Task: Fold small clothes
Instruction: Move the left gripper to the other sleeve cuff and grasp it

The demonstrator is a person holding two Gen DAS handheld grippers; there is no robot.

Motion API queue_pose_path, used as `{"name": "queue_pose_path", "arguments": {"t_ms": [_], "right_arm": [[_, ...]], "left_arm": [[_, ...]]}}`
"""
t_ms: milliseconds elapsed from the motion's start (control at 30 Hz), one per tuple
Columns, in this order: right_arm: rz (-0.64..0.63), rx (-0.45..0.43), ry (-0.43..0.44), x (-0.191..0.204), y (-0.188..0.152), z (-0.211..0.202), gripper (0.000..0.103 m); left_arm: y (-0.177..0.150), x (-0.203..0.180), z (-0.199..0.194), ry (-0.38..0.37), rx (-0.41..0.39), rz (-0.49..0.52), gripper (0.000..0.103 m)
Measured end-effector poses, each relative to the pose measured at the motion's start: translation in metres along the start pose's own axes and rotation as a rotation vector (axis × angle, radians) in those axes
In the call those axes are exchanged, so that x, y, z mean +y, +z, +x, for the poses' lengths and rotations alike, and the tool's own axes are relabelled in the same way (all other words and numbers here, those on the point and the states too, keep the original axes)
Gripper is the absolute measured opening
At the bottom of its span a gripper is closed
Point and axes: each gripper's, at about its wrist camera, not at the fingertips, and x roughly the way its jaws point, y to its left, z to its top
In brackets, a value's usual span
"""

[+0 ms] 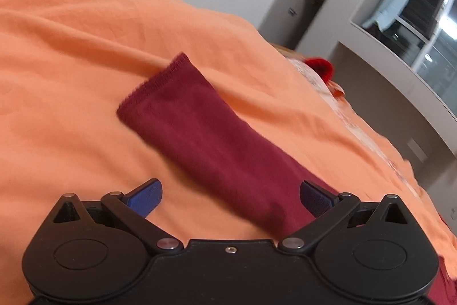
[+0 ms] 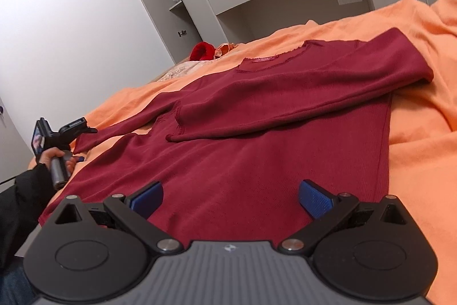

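Sweater (image 2: 242,150) flat on orange bed (image 2: 422,133), one sleeve folded across chest.
I hold both claws spread, empty: left claw (image 1: 230,197) over remaining sleeve (image 1: 200,133), lower centre; next, I clamp its cuff.

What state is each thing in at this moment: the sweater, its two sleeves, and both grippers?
Sweater: spread flat on the orange bedcover, front up, body not yet folded.
Right-side sleeve: folded across the chest.
Other sleeve: stretched out straight on the cover, unfolded.
Left gripper: jaws open, over that sleeve, holding nothing.
Right gripper: jaws open, over the hem, holding nothing.
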Motion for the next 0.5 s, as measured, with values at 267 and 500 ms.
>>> {"name": "queue_pose_path", "arguments": {"t_ms": [267,500], "right_arm": [[0.003,-0.007,0.005,0.002,-0.003,0.004,0.103],[0.007,-0.009,0.008,0.002,-0.004,0.006,0.103]], "left_arm": [[0.007,0.011,0.003,0.112,-0.129,-0.129,0.034],[0.015,0.003,-0.006,0.09,-0.213,-0.088,0.005]]}}
